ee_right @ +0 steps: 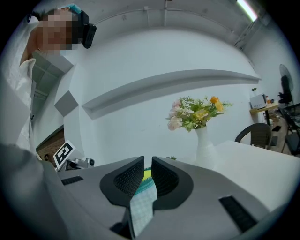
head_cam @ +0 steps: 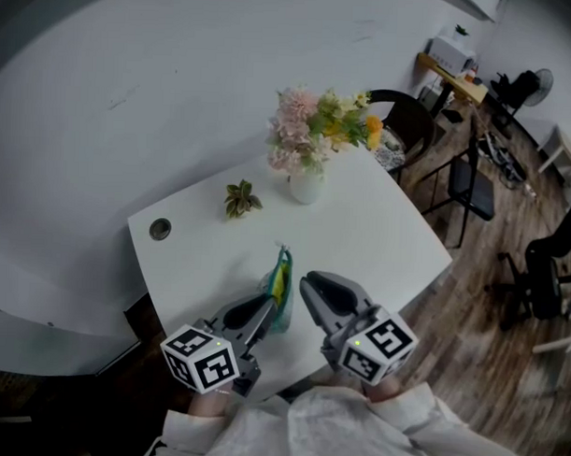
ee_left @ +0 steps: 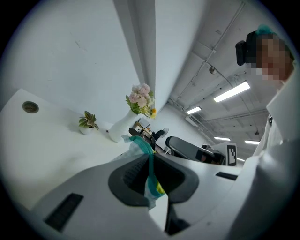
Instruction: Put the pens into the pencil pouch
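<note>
**item:** pencil pouch (head_cam: 280,290), see-through fabric with a teal edge and something yellow inside. it is held up over the near part of the white table (head_cam: 360,234), between the two grippers.

**pens:** none lie on the table in the head view. whether the yellow thing inside is a pen cannot be told.

**left gripper** (head_cam: 262,313): clenched on the pouch's teal edge.

**right gripper** (head_cam: 311,291): pinched on the pouch's checked fabric, close beside the other grip.

**other stock:** vase (head_cam: 306,188) of flowers (head_cam: 317,125), small plant (head_cam: 240,197) and round cable hole (head_cam: 160,229), all well apart from the pouch.

**risks, as judged:**
- both grips bite thin cloth, so if either jaw slackens the pouch could sag or drop past the near table edge.
- drawing the grippers apart too hard could strain the teal edge.
- if the mouth is open and tips down, whatever is inside could slide out.

**views compared:**
- the head view alone shows where the pouch hangs over the table and where both grippers sit. it does not show either bite.
- the left gripper view shows the teal edge (ee_left: 149,159) running straight between the closed jaws of the left gripper (ee_left: 151,161), with yellow just below.
- the right gripper view shows checked fabric (ee_right: 143,206) hanging toward the camera from the right gripper (ee_right: 147,173).
- neither gripper view shows the near table edge.
</note>
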Action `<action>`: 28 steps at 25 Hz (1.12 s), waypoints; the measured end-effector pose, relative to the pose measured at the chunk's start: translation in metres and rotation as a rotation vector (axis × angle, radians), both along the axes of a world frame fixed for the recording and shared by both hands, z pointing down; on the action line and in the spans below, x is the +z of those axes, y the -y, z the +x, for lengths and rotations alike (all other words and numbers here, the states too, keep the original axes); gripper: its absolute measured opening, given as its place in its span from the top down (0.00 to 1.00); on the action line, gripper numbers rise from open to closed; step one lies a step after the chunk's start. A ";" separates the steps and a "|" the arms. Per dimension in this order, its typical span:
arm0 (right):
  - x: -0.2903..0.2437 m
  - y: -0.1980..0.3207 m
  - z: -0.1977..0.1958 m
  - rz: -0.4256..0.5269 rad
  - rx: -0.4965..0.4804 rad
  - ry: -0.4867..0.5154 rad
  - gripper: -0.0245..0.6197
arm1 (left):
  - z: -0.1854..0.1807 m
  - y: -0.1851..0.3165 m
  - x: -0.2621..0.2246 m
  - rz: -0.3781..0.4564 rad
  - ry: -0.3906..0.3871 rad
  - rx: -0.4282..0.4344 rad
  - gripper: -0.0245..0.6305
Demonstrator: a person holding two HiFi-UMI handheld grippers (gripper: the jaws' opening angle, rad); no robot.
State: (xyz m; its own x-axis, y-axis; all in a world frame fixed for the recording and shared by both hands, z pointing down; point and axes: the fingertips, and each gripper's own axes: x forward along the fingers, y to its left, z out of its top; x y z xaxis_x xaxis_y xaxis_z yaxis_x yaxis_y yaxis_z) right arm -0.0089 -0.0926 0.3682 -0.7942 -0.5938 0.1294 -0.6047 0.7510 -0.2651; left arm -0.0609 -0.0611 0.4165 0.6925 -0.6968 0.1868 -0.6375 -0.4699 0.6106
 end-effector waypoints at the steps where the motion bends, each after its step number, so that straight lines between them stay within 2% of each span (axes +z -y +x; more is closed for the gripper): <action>1: 0.001 0.000 0.000 -0.006 -0.001 0.000 0.90 | -0.003 0.000 0.000 0.001 0.009 -0.005 0.91; 12: 0.020 -0.007 0.003 -0.076 -0.010 -0.028 0.90 | -0.030 0.003 0.001 0.014 0.149 -0.039 0.91; 17: 0.027 -0.011 0.005 -0.089 -0.006 -0.039 0.90 | -0.043 0.007 -0.001 0.033 0.268 -0.057 0.91; 22: 0.035 -0.013 0.010 -0.113 0.006 -0.047 0.90 | -0.039 0.008 -0.002 0.057 0.354 -0.023 0.91; 28: 0.043 -0.015 0.020 -0.128 0.032 -0.052 0.90 | -0.023 0.009 0.007 0.040 0.363 0.016 0.91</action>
